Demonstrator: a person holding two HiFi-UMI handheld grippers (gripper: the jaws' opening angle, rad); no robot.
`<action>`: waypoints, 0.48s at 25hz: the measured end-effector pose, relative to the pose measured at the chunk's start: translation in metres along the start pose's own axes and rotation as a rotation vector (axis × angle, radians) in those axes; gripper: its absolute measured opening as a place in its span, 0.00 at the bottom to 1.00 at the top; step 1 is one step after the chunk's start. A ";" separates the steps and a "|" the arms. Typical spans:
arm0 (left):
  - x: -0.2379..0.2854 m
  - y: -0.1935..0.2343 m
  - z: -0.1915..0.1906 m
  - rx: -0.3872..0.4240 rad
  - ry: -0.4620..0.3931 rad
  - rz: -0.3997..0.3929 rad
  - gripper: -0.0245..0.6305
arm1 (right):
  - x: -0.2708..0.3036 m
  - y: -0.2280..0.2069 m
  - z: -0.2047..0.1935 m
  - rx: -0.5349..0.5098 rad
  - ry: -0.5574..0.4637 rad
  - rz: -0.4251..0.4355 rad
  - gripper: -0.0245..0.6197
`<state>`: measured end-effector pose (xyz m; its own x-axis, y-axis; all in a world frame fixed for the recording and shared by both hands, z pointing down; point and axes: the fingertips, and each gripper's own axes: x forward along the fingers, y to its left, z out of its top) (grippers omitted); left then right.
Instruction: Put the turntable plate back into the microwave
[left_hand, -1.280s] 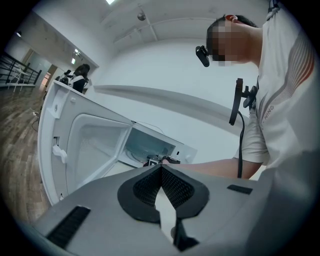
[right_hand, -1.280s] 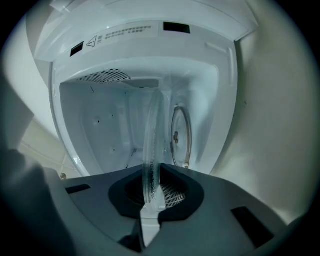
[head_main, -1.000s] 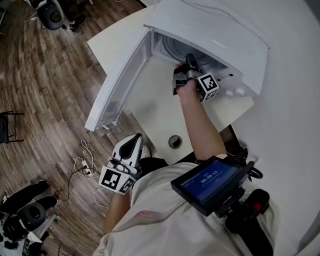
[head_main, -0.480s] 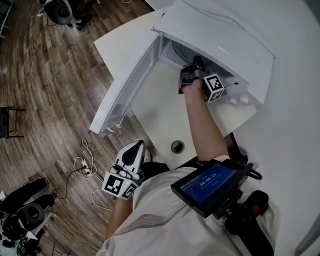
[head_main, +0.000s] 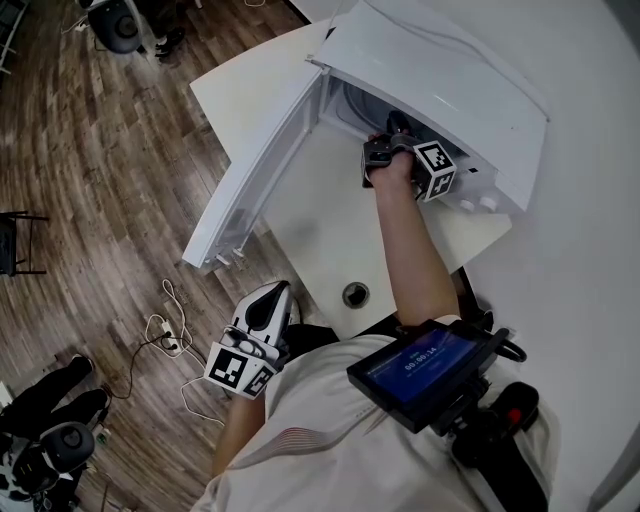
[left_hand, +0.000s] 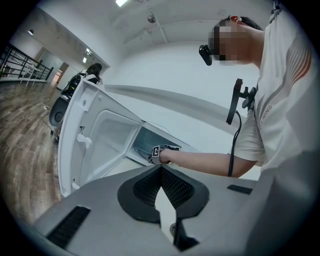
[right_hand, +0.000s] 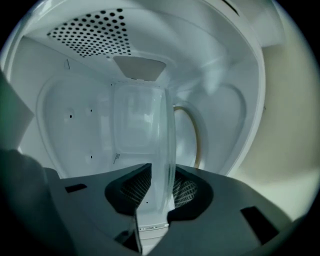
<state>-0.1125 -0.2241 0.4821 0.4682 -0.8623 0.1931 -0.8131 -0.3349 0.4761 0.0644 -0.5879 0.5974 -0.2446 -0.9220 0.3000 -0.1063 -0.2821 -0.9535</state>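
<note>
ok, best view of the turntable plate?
Right gripper view: turntable plate stands edge-on between the right tool's jaws, which have just been opening. Head view hides it inside the microwave; left gripper view misses it.

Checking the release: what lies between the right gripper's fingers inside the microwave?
The glass turntable plate, seen edge-on in the right gripper view, stands between the right gripper's fingers, which have just been opening. The microwave wall lies beyond.

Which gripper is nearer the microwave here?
Right. The right gripper reaches into the microwave, jaws just opening, turntable plate between them; the left gripper hangs beside the person's torso, well clear.
</note>
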 end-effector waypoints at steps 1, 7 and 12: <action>-0.001 0.000 0.000 0.000 -0.004 0.000 0.05 | 0.000 0.000 -0.001 0.007 0.021 -0.004 0.18; 0.003 0.001 -0.002 -0.008 -0.021 -0.022 0.05 | 0.003 -0.008 -0.009 -0.011 0.133 -0.092 0.22; -0.001 0.003 -0.004 -0.039 -0.025 -0.023 0.05 | 0.002 -0.014 -0.025 -0.033 0.265 -0.107 0.22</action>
<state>-0.1143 -0.2231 0.4870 0.4772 -0.8641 0.1601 -0.7880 -0.3401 0.5132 0.0413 -0.5789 0.6123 -0.4728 -0.7849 0.4004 -0.1757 -0.3613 -0.9157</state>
